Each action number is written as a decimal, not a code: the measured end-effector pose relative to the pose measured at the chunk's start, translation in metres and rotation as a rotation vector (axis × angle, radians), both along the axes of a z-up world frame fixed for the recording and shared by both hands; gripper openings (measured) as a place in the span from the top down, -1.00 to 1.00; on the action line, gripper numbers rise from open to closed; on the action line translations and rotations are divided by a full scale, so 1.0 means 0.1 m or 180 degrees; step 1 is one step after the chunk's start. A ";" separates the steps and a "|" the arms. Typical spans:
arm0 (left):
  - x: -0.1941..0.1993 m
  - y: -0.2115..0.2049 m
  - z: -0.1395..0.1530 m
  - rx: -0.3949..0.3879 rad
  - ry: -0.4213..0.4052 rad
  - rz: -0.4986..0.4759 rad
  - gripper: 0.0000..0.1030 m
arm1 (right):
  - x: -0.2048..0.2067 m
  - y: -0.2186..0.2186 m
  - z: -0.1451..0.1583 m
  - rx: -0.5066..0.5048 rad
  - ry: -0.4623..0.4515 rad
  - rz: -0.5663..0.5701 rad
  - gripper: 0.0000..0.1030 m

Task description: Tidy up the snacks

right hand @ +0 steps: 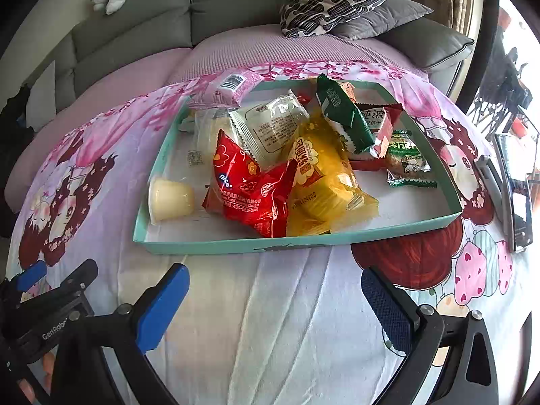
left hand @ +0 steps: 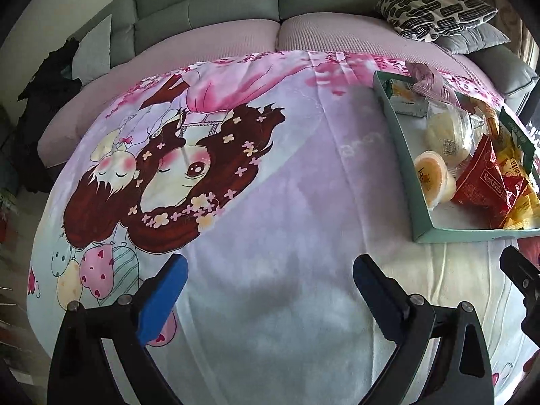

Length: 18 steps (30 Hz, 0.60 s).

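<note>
A shallow teal box (right hand: 209, 246) sits on a cartoon-print cloth and holds several snacks: a red packet (right hand: 249, 189), a yellow packet (right hand: 327, 182), a white packet (right hand: 273, 128), a green packet (right hand: 341, 114), a jelly cup (right hand: 170, 199). A pink packet (right hand: 222, 91) rests on the box's far left rim. The box also shows at the right of the left wrist view (left hand: 449, 236). My right gripper (right hand: 275, 290) is open and empty, just in front of the box. My left gripper (left hand: 270, 276) is open and empty over bare cloth, left of the box.
The cloth (left hand: 236, 168) covers a table in front of a grey sofa (left hand: 209, 3) with patterned cushions (right hand: 337, 0). A phone-like device (right hand: 516, 189) lies at the table's right edge. The left gripper's body (right hand: 50, 307) shows at the lower left of the right wrist view.
</note>
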<state>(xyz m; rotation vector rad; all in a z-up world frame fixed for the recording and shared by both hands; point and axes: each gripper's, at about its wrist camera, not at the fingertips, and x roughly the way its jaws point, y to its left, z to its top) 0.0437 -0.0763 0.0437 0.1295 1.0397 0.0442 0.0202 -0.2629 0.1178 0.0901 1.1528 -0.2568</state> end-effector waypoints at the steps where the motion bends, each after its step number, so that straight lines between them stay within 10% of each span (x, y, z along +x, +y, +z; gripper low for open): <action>1: 0.00 0.00 0.00 -0.0001 -0.0002 0.0004 -0.91 | 0.00 0.00 0.00 -0.0002 0.0003 0.0001 -1.00; 18: -0.01 0.03 0.04 -0.0059 -0.0037 0.0003 -0.91 | -0.01 0.05 0.05 -0.0017 0.0007 0.0029 -1.00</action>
